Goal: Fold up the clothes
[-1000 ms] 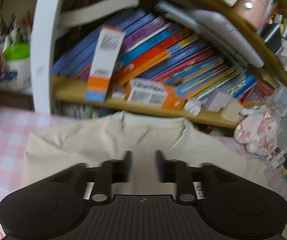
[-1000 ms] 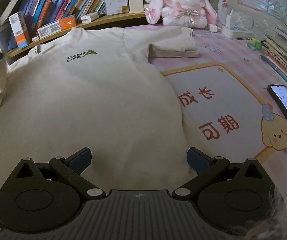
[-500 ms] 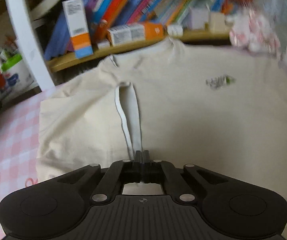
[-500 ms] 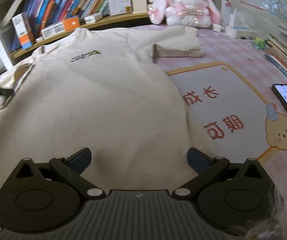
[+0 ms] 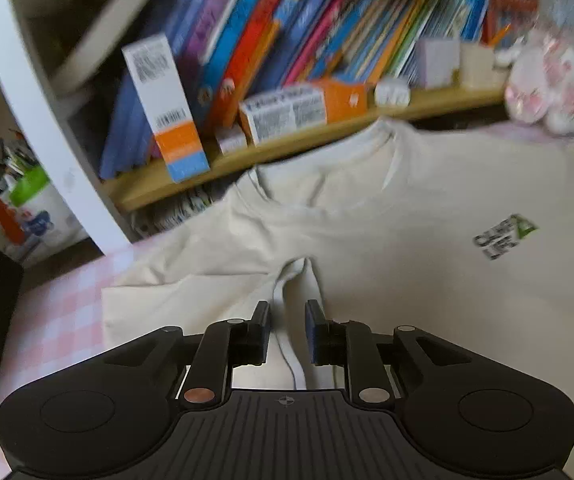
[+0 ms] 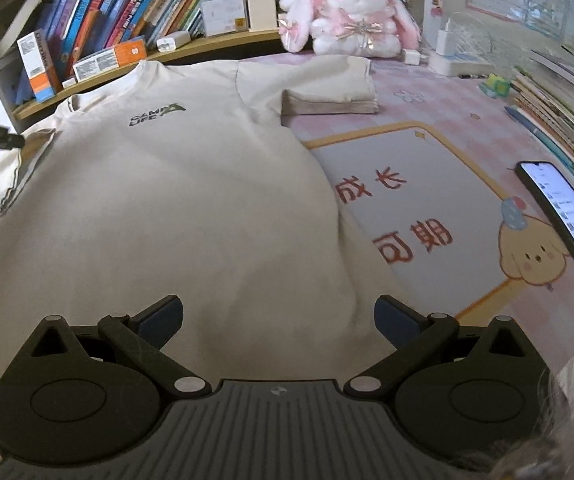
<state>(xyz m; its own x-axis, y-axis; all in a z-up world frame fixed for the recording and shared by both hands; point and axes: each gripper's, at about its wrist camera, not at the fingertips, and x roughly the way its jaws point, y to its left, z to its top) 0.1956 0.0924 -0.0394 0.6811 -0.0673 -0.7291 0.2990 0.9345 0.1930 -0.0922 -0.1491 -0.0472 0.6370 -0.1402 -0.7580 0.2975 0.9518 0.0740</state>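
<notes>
My left claw point(image 5: 285, 322) has its fingers a little apart, the folded sleeve point(image 5: 295, 280) of the cream T-shirt point(image 6: 159, 208) lying loose between them, not pinched. The shirt is spread flat, chest up, on the pink checked worktop point(image 6: 427, 92), collar toward the far bookshelf point(image 6: 215, 42). My right claw point(image 6: 278, 316) is spread wide, hovering over the shirt's near hem area. Its other sleeve point(image 6: 327, 88) is folded on the far right, near a plush rabbit point(image 6: 351, 12). A lit phone point(image 6: 563, 216) lies right.
</notes>
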